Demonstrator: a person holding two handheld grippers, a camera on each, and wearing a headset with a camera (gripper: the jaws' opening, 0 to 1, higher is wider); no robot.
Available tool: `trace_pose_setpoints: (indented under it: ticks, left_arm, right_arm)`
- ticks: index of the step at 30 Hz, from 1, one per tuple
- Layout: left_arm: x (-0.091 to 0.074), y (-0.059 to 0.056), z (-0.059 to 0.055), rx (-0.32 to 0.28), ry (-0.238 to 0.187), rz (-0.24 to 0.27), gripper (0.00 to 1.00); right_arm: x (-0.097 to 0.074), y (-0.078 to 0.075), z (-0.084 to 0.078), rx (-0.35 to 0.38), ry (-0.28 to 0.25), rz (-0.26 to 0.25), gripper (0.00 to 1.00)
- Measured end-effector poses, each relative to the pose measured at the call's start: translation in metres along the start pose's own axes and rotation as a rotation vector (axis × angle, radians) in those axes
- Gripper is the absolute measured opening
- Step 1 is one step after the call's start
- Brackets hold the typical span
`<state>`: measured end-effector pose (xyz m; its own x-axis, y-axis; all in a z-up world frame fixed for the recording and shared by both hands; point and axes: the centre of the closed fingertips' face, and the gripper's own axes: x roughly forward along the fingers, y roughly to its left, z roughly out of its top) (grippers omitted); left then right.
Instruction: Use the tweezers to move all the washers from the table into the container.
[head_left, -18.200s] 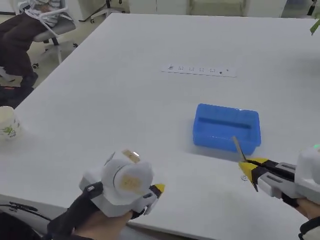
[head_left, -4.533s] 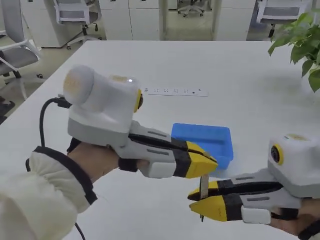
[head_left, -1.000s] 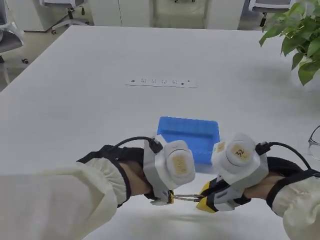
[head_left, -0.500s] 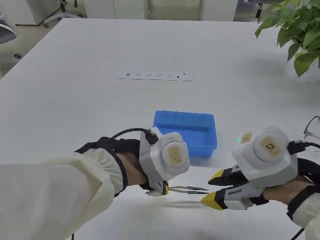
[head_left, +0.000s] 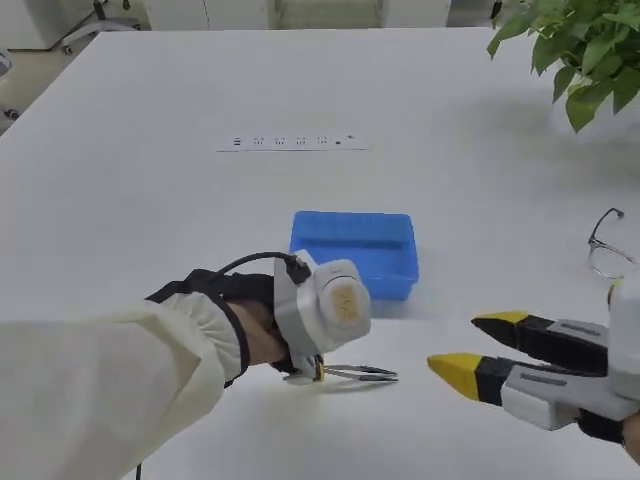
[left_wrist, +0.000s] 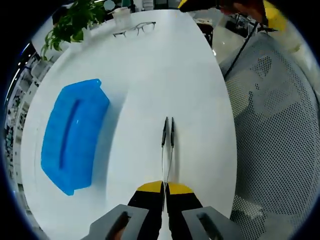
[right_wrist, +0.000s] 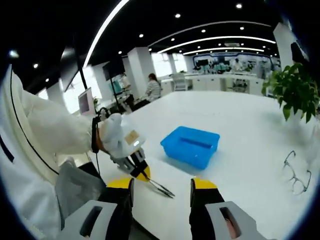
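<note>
A broad white worktop (head_left: 150, 200) runs back toward office chairs and cabinets. In the right gripper view the room behind is an open office with curved ceiling light strips, white columns and people at distant desks. A shallow blue rectangular plastic container (head_left: 385, 285) sits about mid-worktop, and beyond it, toward the far edge, is a flush row of white power sockets (head_left: 290, 142). Thin-framed eyeglasses (head_left: 605, 245) lie near the right edge, under the leaves of a green plant (head_left: 570, 50) at the far right corner. Near the front edge, the left gripper (head_left: 318, 371) has its yellow-tipped jaws pressed together on the butt of slim metal tweezers (left_wrist: 167, 145), which point right, low over the surface, just in front of the container. The right gripper (head_left: 478, 342) hovers to their right with jaws spread and nothing between them. A grey perforated panel (left_wrist: 270, 125) shows past the worktop's edge.
</note>
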<state>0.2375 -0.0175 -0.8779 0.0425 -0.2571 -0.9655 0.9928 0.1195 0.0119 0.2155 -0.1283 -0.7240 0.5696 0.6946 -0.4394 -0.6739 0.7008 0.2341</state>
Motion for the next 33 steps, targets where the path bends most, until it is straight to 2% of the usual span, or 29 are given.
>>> trace_pose_setpoints:
  ticks: [2, 3, 4, 5, 7, 8, 9, 11, 12, 13, 14, 15, 17, 19, 20, 21, 23, 25, 28, 30, 33]
  left_arm:
    - [0.002, -0.001, -0.001, -0.018, 0.009, -0.007, 0.0]
    - [0.003, -0.002, -0.002, -0.017, 0.013, -0.012, 0.0]
    - [0.004, -0.003, -0.003, -0.009, 0.019, -0.008, 0.0]
    - [0.003, -0.003, -0.002, -0.001, 0.016, -0.01, 0.0]
    - [0.003, -0.002, -0.002, -0.004, 0.018, -0.007, 0.0]
    - [0.003, -0.002, -0.002, -0.006, 0.018, -0.008, 0.0]
    - [0.003, -0.002, -0.002, -0.018, 0.017, -0.011, 0.0]
    - [0.003, -0.001, -0.002, -0.033, 0.017, -0.015, 0.0]
    - [0.003, -0.001, -0.002, -0.035, 0.017, -0.016, 0.0]
    - [0.003, -0.001, -0.002, -0.036, 0.018, -0.016, 0.0]
    - [0.003, -0.002, -0.003, -0.036, 0.018, -0.014, 0.0]
    - [0.003, -0.002, -0.003, -0.035, 0.018, -0.012, 0.0]
    - [0.004, -0.002, -0.003, -0.03, 0.019, -0.006, 0.0]
    - [0.003, -0.002, -0.003, -0.027, 0.022, -0.004, 0.0]
    - [0.003, -0.001, -0.003, -0.025, 0.022, -0.005, 0.0]
    - [0.003, -0.001, -0.003, -0.024, 0.022, -0.006, 0.0]
    - [0.003, -0.002, -0.003, -0.024, 0.02, -0.007, 0.0]
    - [0.004, -0.001, -0.003, -0.035, 0.013, -0.008, 0.0]
    - [0.004, -0.002, -0.003, -0.03, 0.009, -0.012, 0.0]
    - [0.004, -0.002, -0.003, -0.028, 0.009, -0.013, 0.0]
    - [0.004, -0.002, -0.003, -0.035, 0.014, -0.011, 0.0]
  right_arm:
    - [-0.009, -0.004, 0.011, 0.024, -0.076, -0.04, 0.39]
    - [-0.013, -0.004, 0.016, 0.057, -0.111, -0.052, 0.39]
    - [-0.019, -0.004, 0.025, 0.081, -0.171, -0.062, 0.37]
    - [-0.024, -0.004, 0.029, 0.084, -0.198, -0.065, 0.33]
    - [-0.039, -0.014, 0.046, 0.025, -0.321, -0.155, 0.13]
    - [-0.045, -0.014, 0.052, -0.01, -0.355, -0.177, 0.04]
    - [-0.045, -0.012, 0.052, -0.006, -0.353, -0.17, 0.0]
    - [-0.048, -0.011, 0.054, -0.023, -0.362, -0.184, 0.0]
    - [-0.048, -0.007, 0.056, -0.049, -0.366, -0.153, 0.0]
    - [-0.048, 0.002, 0.058, -0.073, -0.372, -0.093, 0.0]
    - [-0.051, 0.005, 0.064, -0.045, -0.416, -0.075, 0.0]
    - [-0.052, 0.0, 0.063, -0.038, -0.405, -0.105, 0.0]
    - [-0.05, 0.001, 0.061, -0.067, -0.385, -0.119, 0.0]
    - [-0.048, 0.001, 0.058, -0.063, -0.36, -0.122, 0.0]
    - [-0.046, 0.001, 0.056, -0.057, -0.348, -0.123, 0.0]
    - [-0.046, 0.0, 0.049, -0.021, -0.316, -0.139, 0.0]
    - [-0.047, -0.002, 0.046, -0.024, -0.302, -0.158, 0.08]
    - [-0.049, -0.001, 0.042, -0.054, -0.28, -0.177, 0.09]
    - [-0.05, -0.004, 0.032, -0.051, -0.242, -0.207, 0.21]
    - [-0.052, -0.005, 0.027, -0.063, -0.227, -0.226, 0.25]
    - [-0.055, -0.006, 0.022, -0.064, -0.216, -0.245, 0.37]
